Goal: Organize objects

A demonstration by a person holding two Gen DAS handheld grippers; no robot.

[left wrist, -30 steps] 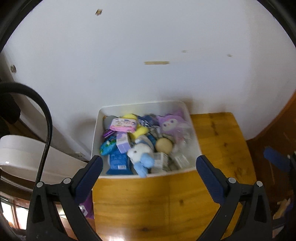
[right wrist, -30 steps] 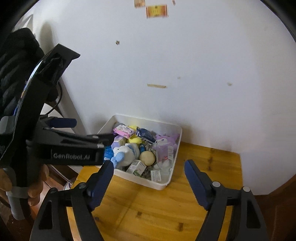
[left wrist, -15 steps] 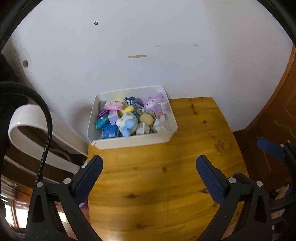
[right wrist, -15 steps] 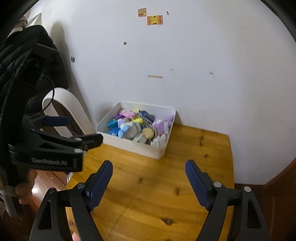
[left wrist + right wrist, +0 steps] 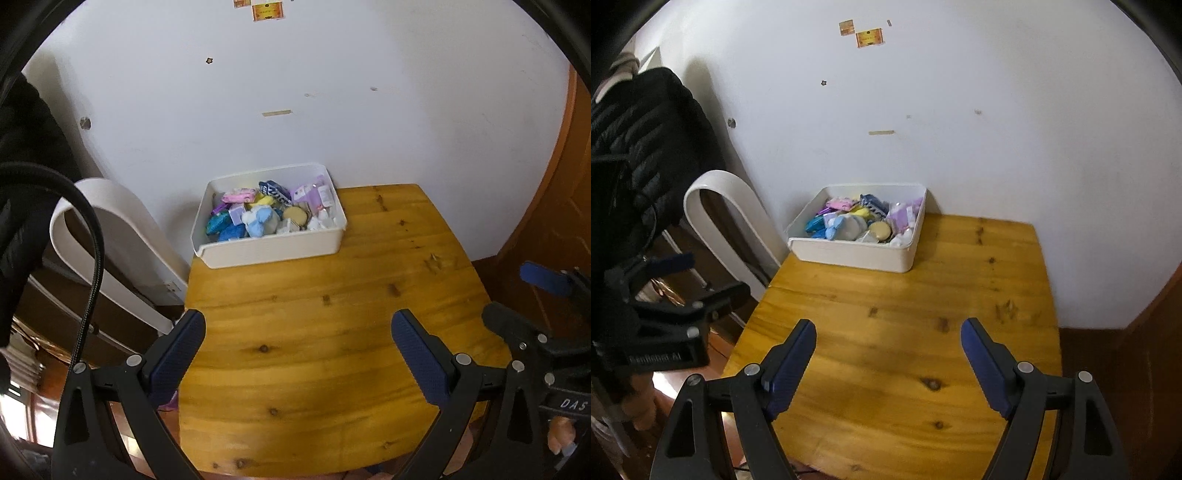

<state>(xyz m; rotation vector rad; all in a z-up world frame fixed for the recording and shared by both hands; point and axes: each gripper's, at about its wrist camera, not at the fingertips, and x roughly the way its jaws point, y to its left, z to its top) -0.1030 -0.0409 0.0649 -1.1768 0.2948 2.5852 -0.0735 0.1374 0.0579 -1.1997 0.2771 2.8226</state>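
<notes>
Objects for organizing sit together in a white plastic bin [image 5: 269, 251] at the far left corner of the wooden desk [image 5: 325, 332], against the white wall [image 5: 332, 110]. Visible contents include a light blue plush toy [image 5: 258, 221], a pink packet [image 5: 240, 195], a yellow item [image 5: 263, 200], a round tan piece [image 5: 294, 215], a purple-and-white package [image 5: 308, 194] and blue wrappers [image 5: 225, 229]; smaller items at the right end of the bin are too small to identify.

Status of the work surface: the desk outside the bin carries nothing in either view. All visible items are inside the bin, piled loosely and not sorted into groups.

Left hand-held gripper [image 5: 297, 354]: released, jaws spread wide, nothing between them, held over the near part of the desk and well apart from the bin. Right hand-held gripper [image 5: 888, 354]: released, jaws spread wide, also empty, over the near part of the desk.

Assessment: two readings fit. Either every item has been collected into the bin and the task is at or near completion, or no item has yet been taken out for sorting and the task is at its start. The views do not settle which. No item is in transit.
</notes>
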